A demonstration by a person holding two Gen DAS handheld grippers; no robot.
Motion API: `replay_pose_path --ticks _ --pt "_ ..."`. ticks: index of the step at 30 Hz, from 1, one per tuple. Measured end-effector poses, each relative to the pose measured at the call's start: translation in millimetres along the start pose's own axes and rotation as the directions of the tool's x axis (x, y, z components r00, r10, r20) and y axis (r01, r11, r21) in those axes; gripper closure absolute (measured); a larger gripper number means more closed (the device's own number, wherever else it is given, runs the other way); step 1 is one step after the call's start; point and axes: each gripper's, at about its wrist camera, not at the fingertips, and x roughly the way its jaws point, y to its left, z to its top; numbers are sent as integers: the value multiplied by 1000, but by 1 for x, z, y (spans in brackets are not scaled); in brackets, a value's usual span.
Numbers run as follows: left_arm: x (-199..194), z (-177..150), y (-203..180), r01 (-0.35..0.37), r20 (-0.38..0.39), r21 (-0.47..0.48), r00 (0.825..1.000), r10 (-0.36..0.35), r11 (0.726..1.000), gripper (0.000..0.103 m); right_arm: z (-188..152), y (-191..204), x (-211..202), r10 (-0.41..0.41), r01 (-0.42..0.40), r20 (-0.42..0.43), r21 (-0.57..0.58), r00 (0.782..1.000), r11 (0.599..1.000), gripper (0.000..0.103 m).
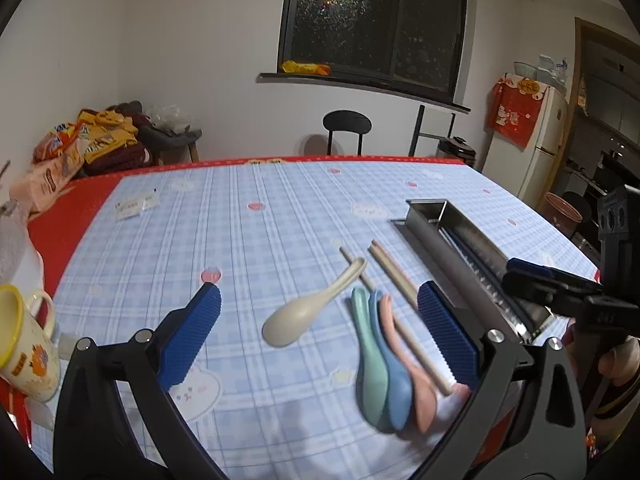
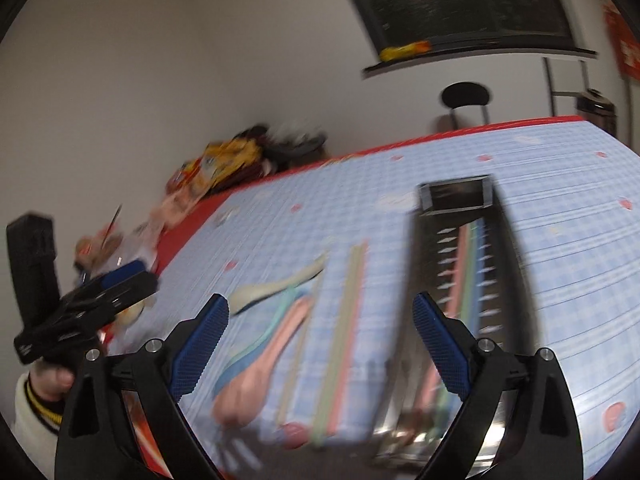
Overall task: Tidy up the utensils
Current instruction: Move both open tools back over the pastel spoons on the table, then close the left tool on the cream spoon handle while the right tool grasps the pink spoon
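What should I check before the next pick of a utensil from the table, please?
1. Left gripper open and empty: ok.
2. Right gripper open and empty: ok.
3. Metal tray has room: ok, some chopsticks lie inside, with space beside them.
4. Cream spoon free to grasp: ok, its bowl lies apart, though its handle crosses a chopstick.
5. Green spoon, blue spoon and pink spoon separated: not ok, they lie pressed side by side.
6. Right wrist view sharp enough to aim: not ok, it is blurred.
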Motion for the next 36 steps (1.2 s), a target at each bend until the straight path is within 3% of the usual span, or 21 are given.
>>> replay_pose_path --ticks 3,8,11,16,18,20,23,26,36 --pt "2 -10 11 15 -6 -3 1000 -15 1000 6 -9 18 14 25 -26 -63 -15 998 1000 26" --pt "8 -22 31 29 -9 -23 1000 -29 999 6 -20 30 39 13 -13 -159 1 987 1000 63" --pt "14 -21 38 29 -17 -22 999 -29 999 6 -25 33 57 -6 10 -212 16 977 1000 75" --pt "32 7 31 48 -44 69 998 -45 996 10 -31 37 77 3 17 -269 73 963 997 77" --pt "40 18 31 72 -42 67 997 -69 995 19 -32 38 80 7 19 -275 89 961 996 77" --pt "49 23 35 98 -33 46 995 -96 994 22 -32 35 78 -2 29 -277 94 961 995 77" --pt "58 15 37 144 -47 36 989 -142 989 23 -32 32 71 -16 44 -278 96 960 994 77" --pt "61 7 33 104 -76 116 993 -96 988 27 -32 29 67 -28 58 -284 100 958 993 77" --pt "71 -2 31 130 -108 108 987 -118 986 27 -34 26 83 20 32 -309 162 951 986 77"
